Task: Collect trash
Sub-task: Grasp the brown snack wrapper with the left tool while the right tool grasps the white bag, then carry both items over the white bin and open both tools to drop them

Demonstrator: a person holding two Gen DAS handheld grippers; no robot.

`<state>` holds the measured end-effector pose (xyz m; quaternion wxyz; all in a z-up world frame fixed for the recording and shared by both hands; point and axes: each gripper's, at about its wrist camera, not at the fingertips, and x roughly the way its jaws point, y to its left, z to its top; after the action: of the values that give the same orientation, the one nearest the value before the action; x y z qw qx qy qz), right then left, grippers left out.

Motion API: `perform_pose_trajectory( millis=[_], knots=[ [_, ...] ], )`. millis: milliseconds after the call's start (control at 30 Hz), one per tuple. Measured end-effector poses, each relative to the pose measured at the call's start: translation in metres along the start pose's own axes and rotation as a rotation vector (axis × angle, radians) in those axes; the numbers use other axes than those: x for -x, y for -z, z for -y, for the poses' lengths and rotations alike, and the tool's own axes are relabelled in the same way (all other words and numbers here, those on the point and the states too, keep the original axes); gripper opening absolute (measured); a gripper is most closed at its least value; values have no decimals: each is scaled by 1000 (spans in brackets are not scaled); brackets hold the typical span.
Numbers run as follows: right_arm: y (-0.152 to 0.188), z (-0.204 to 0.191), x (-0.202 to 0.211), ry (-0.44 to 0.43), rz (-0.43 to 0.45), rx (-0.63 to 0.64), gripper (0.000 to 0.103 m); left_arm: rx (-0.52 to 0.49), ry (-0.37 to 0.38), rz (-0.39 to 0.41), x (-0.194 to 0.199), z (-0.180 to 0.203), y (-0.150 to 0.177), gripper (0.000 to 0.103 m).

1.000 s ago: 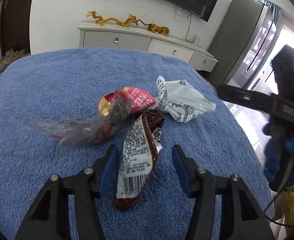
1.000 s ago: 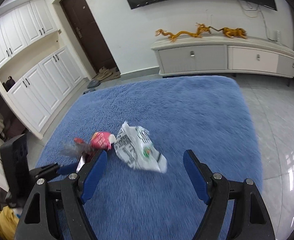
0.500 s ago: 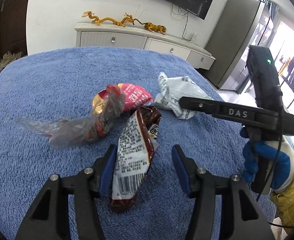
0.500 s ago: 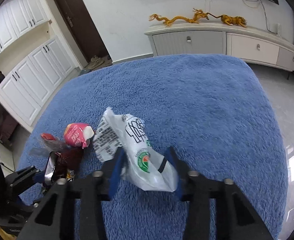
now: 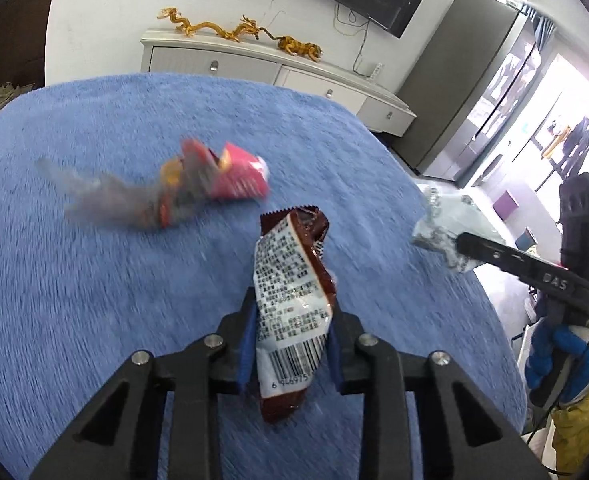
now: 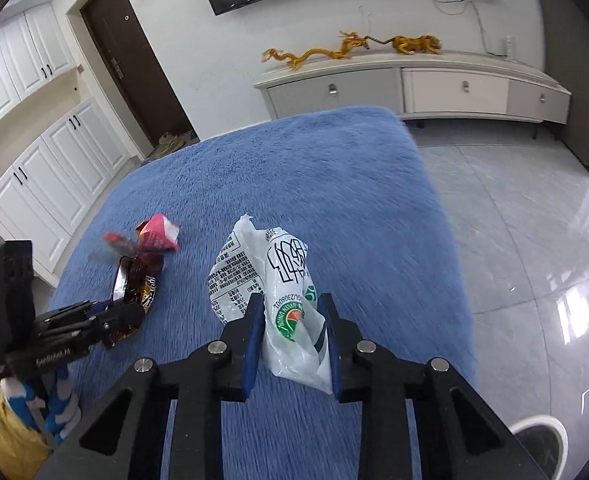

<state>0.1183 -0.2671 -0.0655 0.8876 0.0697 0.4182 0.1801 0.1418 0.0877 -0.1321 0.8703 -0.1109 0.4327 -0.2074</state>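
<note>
A brown snack wrapper (image 5: 290, 276) with a white barcode back sits pinched between the blue pads of my left gripper (image 5: 292, 312), whose jaws are still closing. My right gripper (image 6: 290, 308) is also closing, its pads pressing a crumpled white plastic wrapper (image 6: 262, 268). A pink wrapper (image 5: 234, 176) tangled with a clear plastic film (image 5: 106, 200) lies on the blue fluffy cloth (image 5: 94, 300), left of and beyond the brown wrapper. The right wrist view shows the left gripper (image 6: 110, 312) at lower left holding the brown wrapper (image 6: 134, 284).
The cloth's right edge drops to a glossy tiled floor (image 6: 534, 240). A white TV cabinet (image 6: 414, 88) with golden dragon figures stands behind. White cupboards (image 6: 46, 176) and a dark door line the left wall. A blue-and-white gloved hand (image 5: 550, 356) holds the right gripper.
Both grippers' jaws have closed onto their wrappers. The white wrapper has been carried right, away from the pile. The brown wrapper has come off the pink one.
</note>
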Motion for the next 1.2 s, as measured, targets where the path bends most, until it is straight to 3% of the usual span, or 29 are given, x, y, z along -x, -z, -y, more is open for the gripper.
perform_pose_trajectory(
  millis=[267, 500, 733, 1000, 1200],
  knots=[
    [36, -6, 66, -14, 60, 16, 25, -36, 22, 12, 38, 33, 32, 27],
    [57, -2, 124, -34, 160, -16, 25, -91, 19, 66, 82, 63, 39, 27],
    [81, 22, 191, 19, 272, -59, 25, -178, 60, 109, 114, 112, 44, 27],
    [132, 81, 249, 93, 356, -195, 25, -292, 149, 56, 101, 189, 43, 27],
    [172, 137, 254, 176, 342, -322, 25, -389, 204, -37, 64, 256, 43, 27]
  ],
)
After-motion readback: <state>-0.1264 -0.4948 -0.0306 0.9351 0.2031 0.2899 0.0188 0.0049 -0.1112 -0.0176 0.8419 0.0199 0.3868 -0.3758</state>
